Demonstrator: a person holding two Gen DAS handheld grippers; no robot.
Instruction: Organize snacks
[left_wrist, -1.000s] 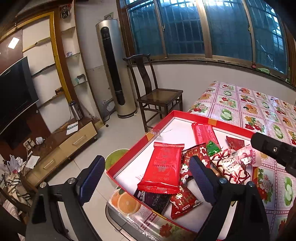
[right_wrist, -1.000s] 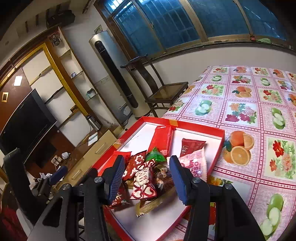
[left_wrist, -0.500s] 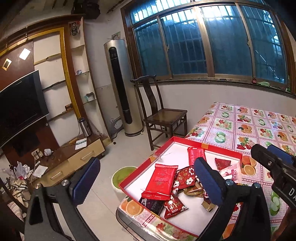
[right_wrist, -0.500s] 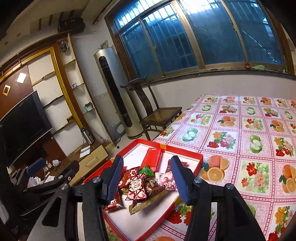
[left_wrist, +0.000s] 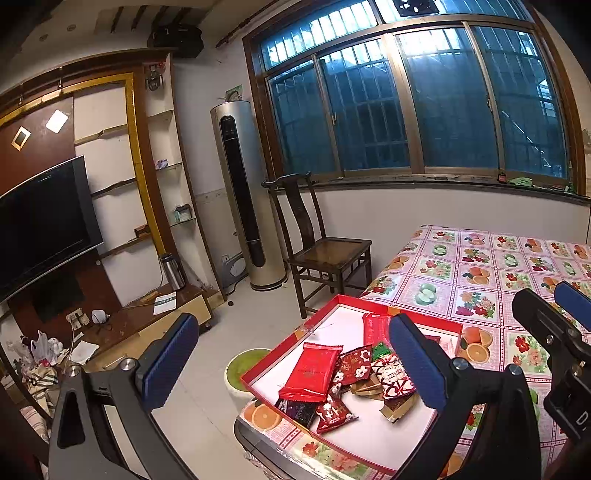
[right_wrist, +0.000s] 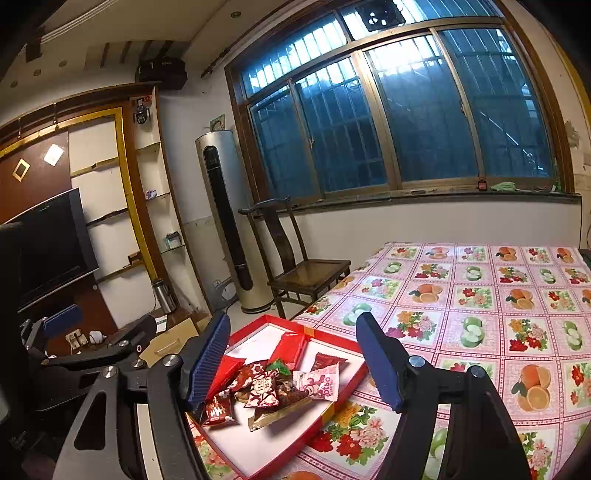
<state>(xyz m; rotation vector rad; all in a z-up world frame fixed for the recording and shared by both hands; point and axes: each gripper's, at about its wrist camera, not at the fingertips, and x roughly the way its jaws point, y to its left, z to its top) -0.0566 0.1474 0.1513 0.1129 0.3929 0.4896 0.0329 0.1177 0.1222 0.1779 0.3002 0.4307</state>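
A shallow red box with a white floor lies on the near left corner of the table. Several snack packets are heaped in it: a big red packet, red flowered ones, a pink-white one, a dark one. My left gripper is open and empty, held well above and back from the box. My right gripper is open and empty, also raised above the box. The right gripper shows at the right edge of the left wrist view.
The table wears a pink fruit-and-flower oilcloth. A dark wooden chair stands beyond the table's left end, beside a tall floor air conditioner. A green stool sits on the floor by the table corner. A TV cabinet fills the left.
Both grippers have pulled up and back from the box, so the box and snacks look smaller and more of the room shows. Both stay open and empty. The snacks have not moved.
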